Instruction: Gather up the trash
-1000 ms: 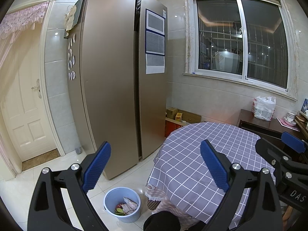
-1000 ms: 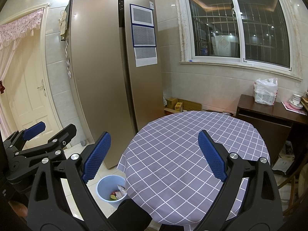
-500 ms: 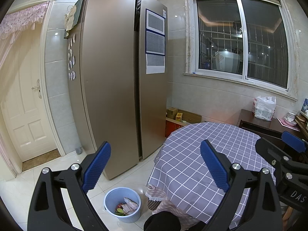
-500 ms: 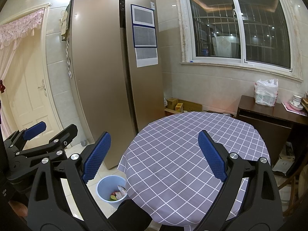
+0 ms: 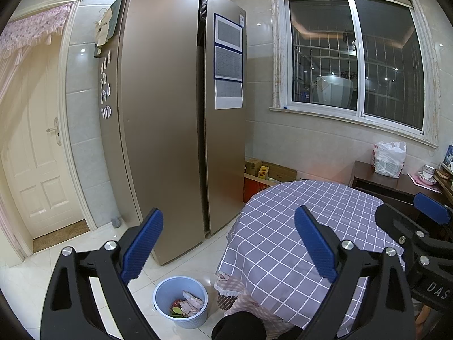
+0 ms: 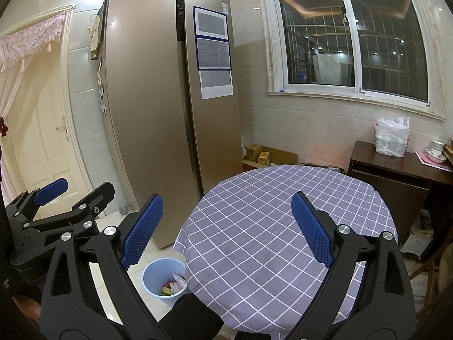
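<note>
Left gripper (image 5: 228, 245) jaws spread wide, nothing between the blue pads (image 5: 141, 245). Right gripper (image 6: 226, 231) same: wide apart, empty. Each shows in the other's view: right gripper at the right edge of the left wrist frame, left gripper at the left edge of the right wrist frame.

Trash (image 5: 188, 306) sits inside the light blue bin (image 5: 167, 291), bottom centre of the left wrist frame, on the white tile floor (image 5: 85, 243). Looks like crumpled wrappers plus something green and red; too small to tell more. Bin stands just beside the round table's hanging checked cloth (image 6: 271, 226), in front of the gold two-door fridge (image 5: 170, 113).

Tabletop bare in both views. White plastic bag (image 6: 392, 136) on the dark wood side cabinet (image 6: 396, 175), right of frame, under the window (image 6: 354, 34).
</note>
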The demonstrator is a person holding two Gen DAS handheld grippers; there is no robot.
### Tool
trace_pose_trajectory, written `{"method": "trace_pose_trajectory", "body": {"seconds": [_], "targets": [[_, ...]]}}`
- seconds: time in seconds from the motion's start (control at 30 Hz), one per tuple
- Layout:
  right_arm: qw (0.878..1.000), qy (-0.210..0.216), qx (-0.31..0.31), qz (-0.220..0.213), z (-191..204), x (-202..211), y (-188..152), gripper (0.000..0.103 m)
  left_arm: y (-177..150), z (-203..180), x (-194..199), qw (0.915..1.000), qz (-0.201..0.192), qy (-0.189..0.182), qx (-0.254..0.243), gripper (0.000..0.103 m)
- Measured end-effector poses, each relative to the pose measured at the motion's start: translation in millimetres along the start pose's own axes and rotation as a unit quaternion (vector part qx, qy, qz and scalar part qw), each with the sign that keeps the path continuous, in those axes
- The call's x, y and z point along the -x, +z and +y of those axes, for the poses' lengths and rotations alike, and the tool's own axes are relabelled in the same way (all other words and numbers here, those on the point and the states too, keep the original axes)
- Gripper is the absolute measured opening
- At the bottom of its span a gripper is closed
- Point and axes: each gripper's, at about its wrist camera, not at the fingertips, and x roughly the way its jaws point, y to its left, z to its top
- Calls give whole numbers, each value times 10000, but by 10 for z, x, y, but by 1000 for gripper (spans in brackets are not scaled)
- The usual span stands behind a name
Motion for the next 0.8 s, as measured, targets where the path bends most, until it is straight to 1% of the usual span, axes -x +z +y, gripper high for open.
{"method": "trace_pose_trajectory", "body": {"seconds": [0.8], "targets": [[10000, 6, -2, 10, 10, -7, 1, 91, -4, 37, -5, 10000, 19, 50, 17, 92]]}}
